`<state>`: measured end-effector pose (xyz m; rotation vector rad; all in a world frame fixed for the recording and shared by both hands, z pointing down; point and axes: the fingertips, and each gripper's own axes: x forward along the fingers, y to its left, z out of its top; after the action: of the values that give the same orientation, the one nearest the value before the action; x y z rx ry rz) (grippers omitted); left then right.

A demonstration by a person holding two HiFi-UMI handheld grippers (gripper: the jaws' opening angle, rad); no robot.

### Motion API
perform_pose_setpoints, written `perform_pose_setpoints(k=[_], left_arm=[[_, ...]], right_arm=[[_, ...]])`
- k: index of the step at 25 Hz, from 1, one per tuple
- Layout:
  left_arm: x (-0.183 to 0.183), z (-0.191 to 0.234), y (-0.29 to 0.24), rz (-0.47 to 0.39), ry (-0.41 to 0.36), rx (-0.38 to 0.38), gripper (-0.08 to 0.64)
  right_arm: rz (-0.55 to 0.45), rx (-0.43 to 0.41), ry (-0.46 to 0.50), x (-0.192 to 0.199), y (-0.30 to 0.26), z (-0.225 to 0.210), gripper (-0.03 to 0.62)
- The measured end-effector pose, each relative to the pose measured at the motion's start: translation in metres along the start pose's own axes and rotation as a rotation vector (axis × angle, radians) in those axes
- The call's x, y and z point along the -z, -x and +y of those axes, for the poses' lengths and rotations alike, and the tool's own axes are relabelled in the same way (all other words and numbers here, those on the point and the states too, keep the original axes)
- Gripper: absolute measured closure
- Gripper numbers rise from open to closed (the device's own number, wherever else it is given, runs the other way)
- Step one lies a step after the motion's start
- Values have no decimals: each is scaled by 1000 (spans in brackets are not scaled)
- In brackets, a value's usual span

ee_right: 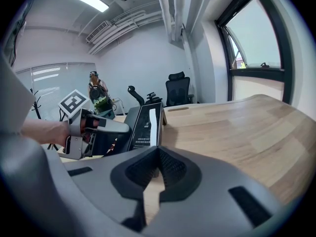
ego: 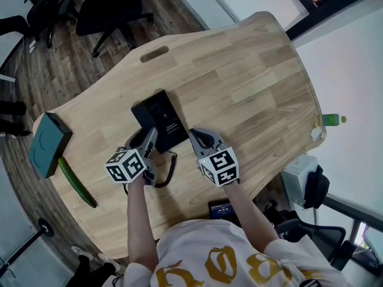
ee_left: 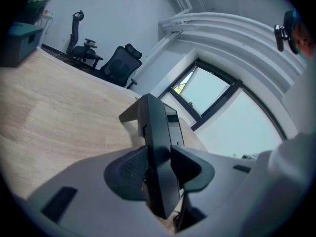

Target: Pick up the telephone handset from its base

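Observation:
A black telephone base (ego: 160, 118) lies on the wooden table (ego: 251, 82), its coiled cord (ego: 172, 169) trailing toward me. My left gripper (ego: 149, 139) sits at the base's left side. In the left gripper view the black handset (ee_left: 155, 127) stands edge-on between the jaws, both pads (ee_left: 129, 169) against its sides, with the base (ee_left: 174, 125) just behind it. My right gripper (ego: 198, 139) rests to the right of the base, jaws closed with nothing between them. The right gripper view shows the base (ee_right: 145, 125) ahead and the left gripper (ee_right: 98, 127) beside it.
A teal box (ego: 49, 143) and a long green object (ego: 76, 182) lie at the table's left end. A green bottle (ego: 332, 119) stands past the right edge. Office chairs (ego: 108, 8) stand beyond the table's far side. A person (ee_right: 98, 95) stands far off.

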<state>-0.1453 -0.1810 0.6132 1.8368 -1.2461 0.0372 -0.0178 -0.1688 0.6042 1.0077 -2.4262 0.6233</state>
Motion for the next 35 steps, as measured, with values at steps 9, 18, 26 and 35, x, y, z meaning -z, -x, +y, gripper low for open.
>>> perform_pose_setpoints(k=[9, 18, 26, 35], left_arm=[[-1, -3, 5, 6, 19, 44, 460], [-2, -5, 10, -10, 47, 73, 471], [-2, -10, 12, -8, 29, 89, 474], [-4, -18, 18, -18, 25, 112, 488]], right_arm=[[-3, 13, -2, -1, 3, -3, 588], [-13, 19, -5, -3, 6, -2, 588], [-23, 20, -8, -5, 8, -3, 588], [-32, 18, -1, -10, 13, 1, 588]])
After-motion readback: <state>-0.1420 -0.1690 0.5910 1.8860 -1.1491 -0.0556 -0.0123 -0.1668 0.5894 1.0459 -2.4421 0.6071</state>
